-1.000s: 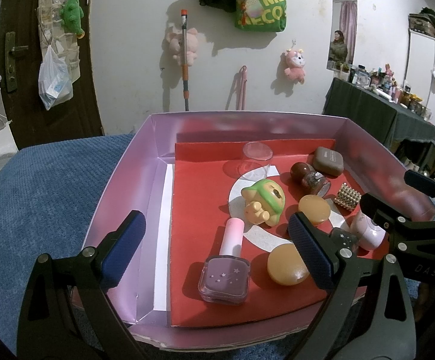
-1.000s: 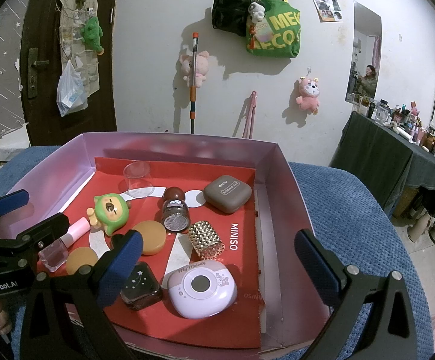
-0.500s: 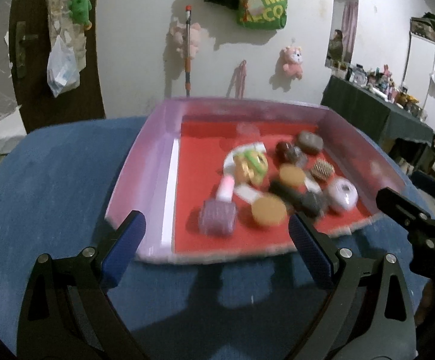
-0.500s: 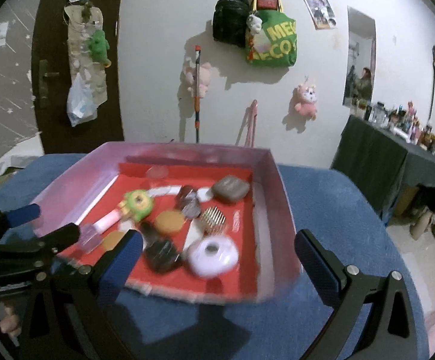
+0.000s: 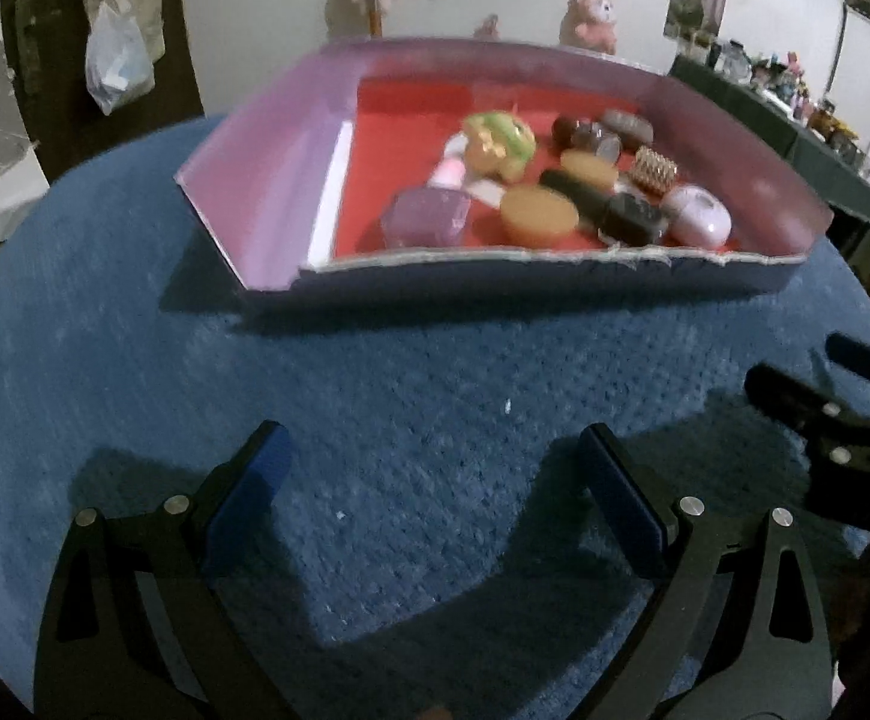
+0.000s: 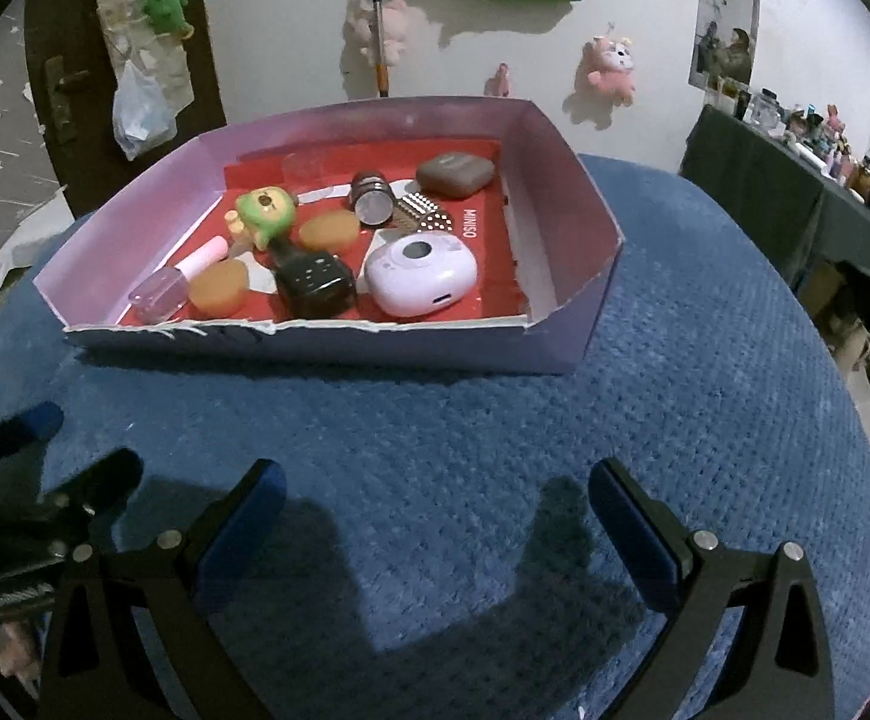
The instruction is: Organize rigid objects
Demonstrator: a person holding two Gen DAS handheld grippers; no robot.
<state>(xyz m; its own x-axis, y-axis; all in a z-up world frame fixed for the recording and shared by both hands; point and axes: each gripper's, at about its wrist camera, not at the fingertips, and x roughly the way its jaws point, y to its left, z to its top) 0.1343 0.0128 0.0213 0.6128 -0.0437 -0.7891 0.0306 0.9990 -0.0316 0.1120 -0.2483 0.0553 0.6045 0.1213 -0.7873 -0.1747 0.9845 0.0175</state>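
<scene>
— Where are the things?
— All inside the shallow lilac cardboard tray (image 6: 561, 222) with the red liner, at twelve o'clock from both grippers, well apart.
— Fingers?
— Left gripper (image 5: 432, 501) and right gripper (image 6: 435, 516) both spread wide, empty.
— Nearest?
— The rounded lilac plastic toy camera (image 6: 420, 273), likelier for the right.

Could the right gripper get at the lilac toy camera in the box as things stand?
Probably yes. The right gripper is open over bare blue cloth, and the toy camera sits by the box's low front wall, top uncovered, though a black bottle crowds one side.
</scene>
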